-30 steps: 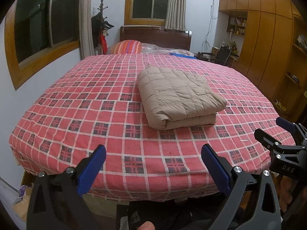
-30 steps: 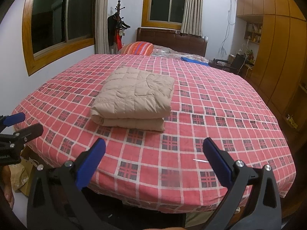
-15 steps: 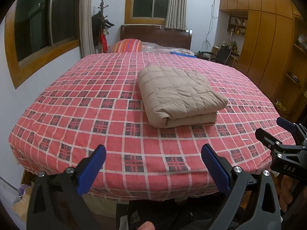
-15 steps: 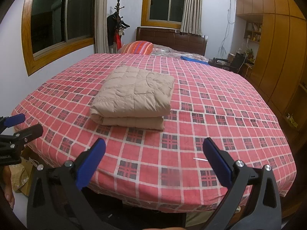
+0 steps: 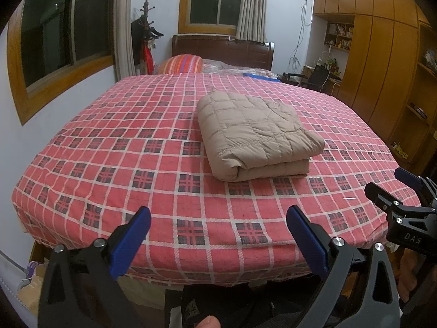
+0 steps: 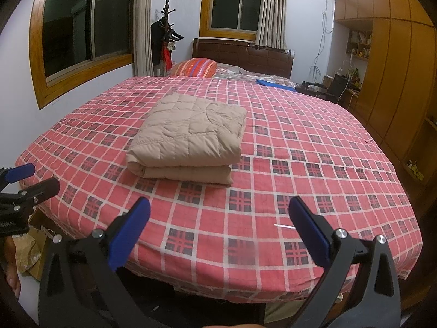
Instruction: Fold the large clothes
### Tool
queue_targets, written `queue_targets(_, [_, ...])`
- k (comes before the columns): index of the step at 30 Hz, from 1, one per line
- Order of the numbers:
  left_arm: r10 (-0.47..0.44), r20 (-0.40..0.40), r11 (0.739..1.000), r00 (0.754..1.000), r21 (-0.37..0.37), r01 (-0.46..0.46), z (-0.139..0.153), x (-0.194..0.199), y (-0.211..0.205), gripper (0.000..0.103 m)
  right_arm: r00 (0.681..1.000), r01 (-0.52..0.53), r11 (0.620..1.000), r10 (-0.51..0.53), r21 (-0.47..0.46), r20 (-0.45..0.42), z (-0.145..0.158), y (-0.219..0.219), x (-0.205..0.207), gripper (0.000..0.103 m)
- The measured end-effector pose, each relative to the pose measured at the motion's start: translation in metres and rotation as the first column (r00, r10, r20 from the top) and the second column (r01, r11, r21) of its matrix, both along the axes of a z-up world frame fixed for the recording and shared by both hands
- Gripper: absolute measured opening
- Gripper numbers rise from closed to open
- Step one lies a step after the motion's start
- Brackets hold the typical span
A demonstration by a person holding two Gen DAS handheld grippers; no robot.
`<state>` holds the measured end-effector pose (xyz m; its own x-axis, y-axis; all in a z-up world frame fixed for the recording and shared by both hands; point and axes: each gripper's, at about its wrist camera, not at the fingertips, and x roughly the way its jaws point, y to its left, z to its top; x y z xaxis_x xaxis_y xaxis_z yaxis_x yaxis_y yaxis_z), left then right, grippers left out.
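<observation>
Folded beige quilted coat is lying on the bed, well ahead of both tongs. Left tongs and right tongs are hovering, gaping apart, holding nothing.

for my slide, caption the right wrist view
Folded beige quilted garment resting on the red plaid bed, right gripper open and empty.

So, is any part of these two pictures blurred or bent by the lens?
Left wrist view: sharp; the window frame bows and the corners go black. Right wrist view: the same bending, and one soft smear on the bedspread near the bed's front edge; the folded quilt is sharp.
</observation>
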<state>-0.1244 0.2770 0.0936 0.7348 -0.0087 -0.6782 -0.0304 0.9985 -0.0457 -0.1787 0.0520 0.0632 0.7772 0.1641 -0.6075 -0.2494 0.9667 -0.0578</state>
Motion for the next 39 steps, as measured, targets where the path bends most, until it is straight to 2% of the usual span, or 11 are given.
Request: queue_targets(39, [-0.001, -0.001, 1.000, 1.000, -0.001, 0.001, 0.0000, -0.0001, 0.0003, 0.099, 1.000, -0.011, 1.000, 0.011, 0.002, -0.004, -0.0033, 0.0028, -0.0011, 0.101])
